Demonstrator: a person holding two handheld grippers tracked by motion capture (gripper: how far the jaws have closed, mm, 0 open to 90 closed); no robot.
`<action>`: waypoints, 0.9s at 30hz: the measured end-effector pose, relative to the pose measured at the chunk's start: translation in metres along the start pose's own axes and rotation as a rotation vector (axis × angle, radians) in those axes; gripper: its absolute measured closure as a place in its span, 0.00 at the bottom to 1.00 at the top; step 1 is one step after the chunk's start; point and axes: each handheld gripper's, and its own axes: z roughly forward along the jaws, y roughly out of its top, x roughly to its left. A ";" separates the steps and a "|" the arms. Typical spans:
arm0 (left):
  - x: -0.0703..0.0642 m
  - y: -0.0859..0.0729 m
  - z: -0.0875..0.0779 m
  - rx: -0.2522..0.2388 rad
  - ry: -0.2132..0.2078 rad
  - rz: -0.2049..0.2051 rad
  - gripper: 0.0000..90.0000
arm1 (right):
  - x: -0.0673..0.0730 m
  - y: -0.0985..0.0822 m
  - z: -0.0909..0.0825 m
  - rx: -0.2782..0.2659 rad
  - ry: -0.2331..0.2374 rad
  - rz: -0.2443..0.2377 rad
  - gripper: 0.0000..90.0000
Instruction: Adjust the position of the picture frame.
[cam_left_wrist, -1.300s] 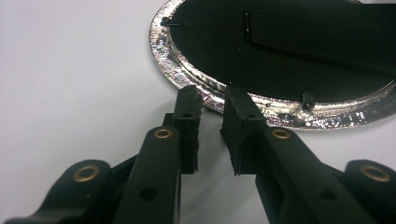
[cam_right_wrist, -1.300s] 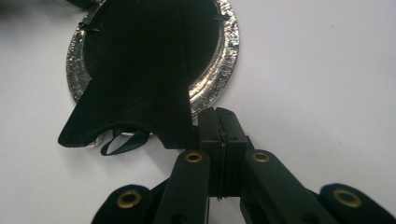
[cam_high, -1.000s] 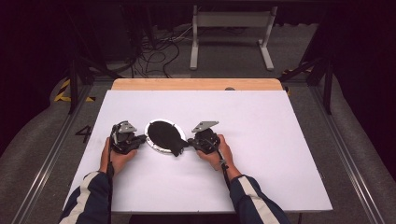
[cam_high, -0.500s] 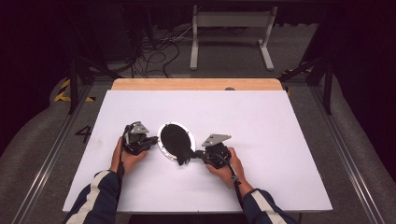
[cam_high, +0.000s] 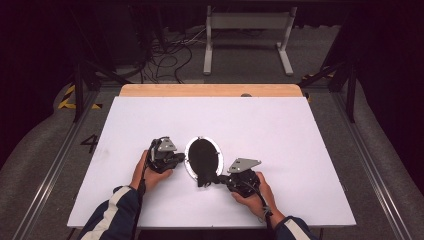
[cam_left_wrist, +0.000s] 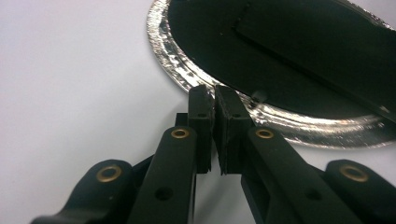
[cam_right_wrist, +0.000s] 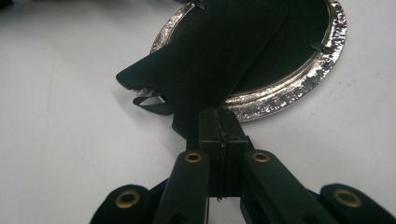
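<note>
An oval picture frame (cam_high: 203, 156) lies face down on the white table, showing a silver rim (cam_left_wrist: 187, 77) and a black back. My left gripper (cam_high: 181, 159) is at the frame's left side. Its jaws (cam_left_wrist: 214, 93) are shut, tips against the rim's edge with nothing visibly between them. My right gripper (cam_high: 220, 178) is at the frame's near end. It (cam_right_wrist: 218, 114) is shut on the black fold-out stand (cam_right_wrist: 219, 60), which lifts off the frame's back (cam_right_wrist: 299, 42) toward the jaws.
The white table top (cam_high: 280, 135) has a wooden strip (cam_high: 210, 90) along its far edge. The near edge lies just behind both hands. Beyond the table are floor cables (cam_high: 165, 55) and a grey metal stand (cam_high: 247, 30).
Both hands and the frame have slid to the right across the table and a little nearer the front edge. The frame has turned so its long axis runs more front to back.
</note>
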 end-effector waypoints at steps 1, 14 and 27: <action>0.000 0.000 0.000 0.000 0.000 0.000 0.93 | 0.000 0.000 0.000 0.000 0.000 0.000 1.00; -0.010 -0.005 -0.006 0.010 -0.060 0.057 0.86 | 0.003 -0.007 -0.003 0.008 -0.004 -0.038 1.00; -0.023 0.004 0.007 -0.009 -0.088 0.087 0.91 | -0.003 -0.011 -0.014 0.011 -0.009 -0.015 1.00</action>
